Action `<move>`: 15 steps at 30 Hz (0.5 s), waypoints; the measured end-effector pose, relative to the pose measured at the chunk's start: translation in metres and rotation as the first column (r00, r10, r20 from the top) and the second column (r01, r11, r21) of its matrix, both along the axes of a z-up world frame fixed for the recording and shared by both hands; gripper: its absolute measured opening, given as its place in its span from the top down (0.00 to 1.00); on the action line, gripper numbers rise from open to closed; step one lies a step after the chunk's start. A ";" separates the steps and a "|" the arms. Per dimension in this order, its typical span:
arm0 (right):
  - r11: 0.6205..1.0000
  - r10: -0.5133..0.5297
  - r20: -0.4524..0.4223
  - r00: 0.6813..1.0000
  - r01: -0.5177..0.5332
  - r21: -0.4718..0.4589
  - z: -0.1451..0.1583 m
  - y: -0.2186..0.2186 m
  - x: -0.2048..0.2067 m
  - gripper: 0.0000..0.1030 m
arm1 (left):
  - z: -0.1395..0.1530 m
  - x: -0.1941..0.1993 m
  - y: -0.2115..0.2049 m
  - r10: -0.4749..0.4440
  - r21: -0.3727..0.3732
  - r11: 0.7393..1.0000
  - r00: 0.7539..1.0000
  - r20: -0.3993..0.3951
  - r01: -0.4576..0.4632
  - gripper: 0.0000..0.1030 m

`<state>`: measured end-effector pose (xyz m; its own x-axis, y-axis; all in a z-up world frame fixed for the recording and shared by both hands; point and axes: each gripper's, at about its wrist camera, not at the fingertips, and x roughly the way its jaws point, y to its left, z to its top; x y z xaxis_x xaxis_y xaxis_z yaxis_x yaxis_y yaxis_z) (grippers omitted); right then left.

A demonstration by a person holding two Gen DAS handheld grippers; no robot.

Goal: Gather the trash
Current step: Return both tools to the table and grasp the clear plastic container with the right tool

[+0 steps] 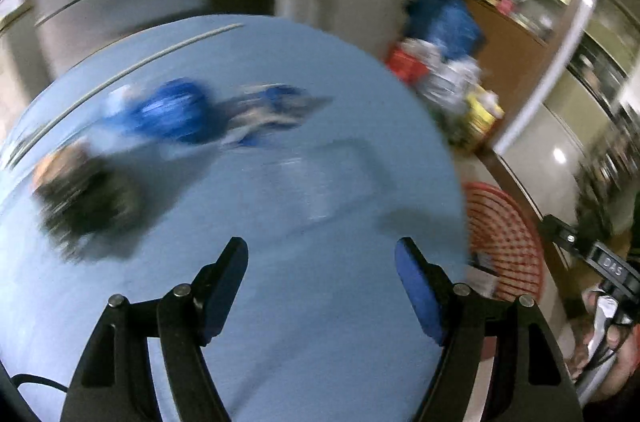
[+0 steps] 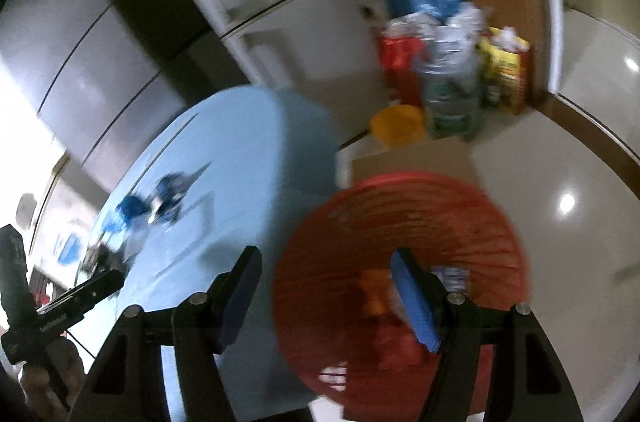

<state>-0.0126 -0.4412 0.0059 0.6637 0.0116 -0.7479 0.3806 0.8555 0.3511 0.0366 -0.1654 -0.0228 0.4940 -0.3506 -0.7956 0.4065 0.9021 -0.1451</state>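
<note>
Left wrist view: your left gripper (image 1: 320,262) hangs open above the blue table (image 1: 280,302); your right gripper (image 2: 326,270), also open, is over the red basket (image 2: 460,206).

The right tool (image 2: 326,260), its 2 fingers spread apart and holding nothing, hangs over the near rim of a red mesh basket (image 2: 420,206) with blurred scraps inside, while a light blue table (image 2: 248,142) carrying blurred blue wrappers (image 2: 160,202) lies ahead-left.
</note>
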 end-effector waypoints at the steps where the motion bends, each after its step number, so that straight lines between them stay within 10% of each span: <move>1: 0.999 0.034 0.000 0.999 -0.034 -0.004 0.001 0.013 0.010 0.31 | -0.003 0.002 0.018 0.046 0.002 0.999 0.999 0.000 -0.046 0.26; 8: 0.947 0.320 0.009 0.947 -0.319 -0.039 0.004 0.117 0.079 0.29 | -0.014 0.005 0.109 0.241 -0.019 0.970 0.970 -0.020 -0.241 0.26; 15: 0.919 0.394 -0.011 0.919 -0.395 -0.004 -0.019 0.170 0.126 0.29 | -0.013 0.013 0.166 0.358 -0.036 0.933 0.934 -0.013 -0.358 0.26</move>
<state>0.1131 -0.2716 -0.0134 0.5988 0.2663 -0.7553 0.0152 0.9391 0.3432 0.0494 0.0010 -0.0363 0.5872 -0.1807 -0.7890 0.0562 0.9815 -0.1830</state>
